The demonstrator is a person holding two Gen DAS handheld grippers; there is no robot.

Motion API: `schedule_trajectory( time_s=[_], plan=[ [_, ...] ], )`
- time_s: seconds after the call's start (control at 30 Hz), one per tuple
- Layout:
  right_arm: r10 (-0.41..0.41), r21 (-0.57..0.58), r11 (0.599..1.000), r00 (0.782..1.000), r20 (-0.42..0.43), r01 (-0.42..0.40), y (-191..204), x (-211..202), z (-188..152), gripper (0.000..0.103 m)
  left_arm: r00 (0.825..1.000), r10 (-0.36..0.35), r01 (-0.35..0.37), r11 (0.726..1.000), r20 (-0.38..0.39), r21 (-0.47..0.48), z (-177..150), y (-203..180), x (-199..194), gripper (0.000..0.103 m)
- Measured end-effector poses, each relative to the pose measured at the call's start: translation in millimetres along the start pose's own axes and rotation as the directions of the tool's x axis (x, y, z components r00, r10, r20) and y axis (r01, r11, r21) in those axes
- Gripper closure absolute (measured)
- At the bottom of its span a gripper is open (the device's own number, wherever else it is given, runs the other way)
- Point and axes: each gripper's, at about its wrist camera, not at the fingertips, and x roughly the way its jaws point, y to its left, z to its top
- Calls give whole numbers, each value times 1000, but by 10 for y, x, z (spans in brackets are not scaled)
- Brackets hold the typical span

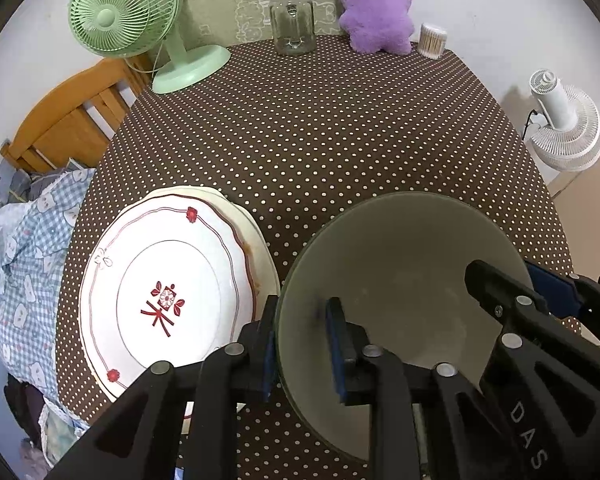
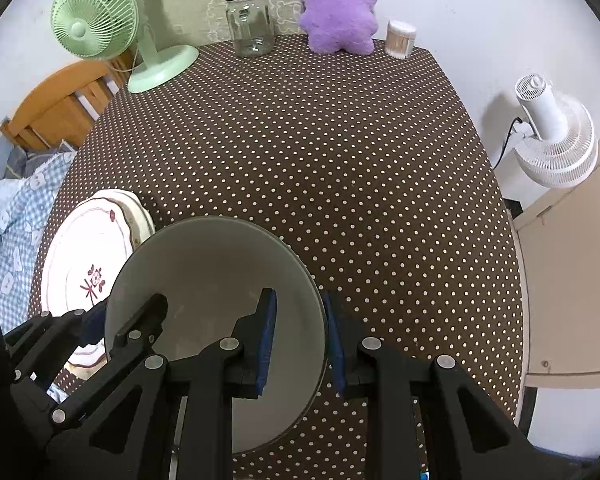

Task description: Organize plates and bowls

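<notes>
I am looking down at a table (image 1: 340, 128) covered in a brown cloth with white dots. A grey-green bowl (image 1: 400, 280) is sitting at the near edge, upright, with my two grippers straddling opposite sides of its rim.

The left gripper (image 1: 302, 340) is standing over the bowl's left rim, one blue pad outside the wall and one inside. In the left wrist view there is a visible gap between the inner pad and the wall, so I am reading these jaws as slightly spread and not pinching. The right gripper (image 2: 300, 336) is standing over the bowl's right rim, again one pad inside and one outside. The outer pad is lying close against the rim, but I cannot tell whether both pads are pressing on it.

Just left of the bowl, a white plate (image 1: 164, 292) with red trim and a red centre motif is lying on top of a second, cream plate (image 1: 256, 240), whose edge is showing on the far right side.

Along the far edge are standing a green fan (image 1: 132, 20), a glass jar (image 1: 292, 20), a purple plush toy (image 1: 376, 8) and a tub of cotton swabs (image 1: 433, 40). A white fan (image 1: 564, 124) is standing off the table to the right.
</notes>
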Motion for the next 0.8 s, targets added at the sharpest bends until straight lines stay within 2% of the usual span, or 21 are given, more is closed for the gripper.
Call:
schedule_trajectory(
  time_s=[0.1, 0.23, 0.37, 0.4, 0.43, 0.5, 0.8],
  plan=[
    [26, -2, 1000, 1000, 1, -26, -43, -8, -8, 75, 1000, -15, 15, 1000, 9, -6, -14, -8, -35, 67],
    [7, -18, 1000, 1000, 21, -6, -98, -45, -22, 75, 1000, -25, 25, 999, 6, -21, -50, -26, -61, 60],
    [16, -22, 1000, 1000, 14, -15, -164, -69, -48, 75, 999, -47, 47, 997, 5, -60, -94, 19, -78, 39],
    [19, -21, 1000, 1000, 10, -19, -175, -71, -56, 66, 998, -60, 60, 996, 7, -69, -113, 36, -88, 35],
    [25, -16, 1000, 1000, 5, -25, -188, -72, -62, 47, 998, -70, 71, 995, 8, -71, -125, 37, -95, 33],
    [40, -3, 999, 999, 25, -40, -206, -112, -76, 32, 996, -86, 86, 994, 11, -66, -155, 42, -114, 27],
    [74, 34, 997, 997, 23, -75, -199, -58, -74, 31, 992, -122, 123, 990, 17, -72, -133, 89, -56, 25]
  ],
)
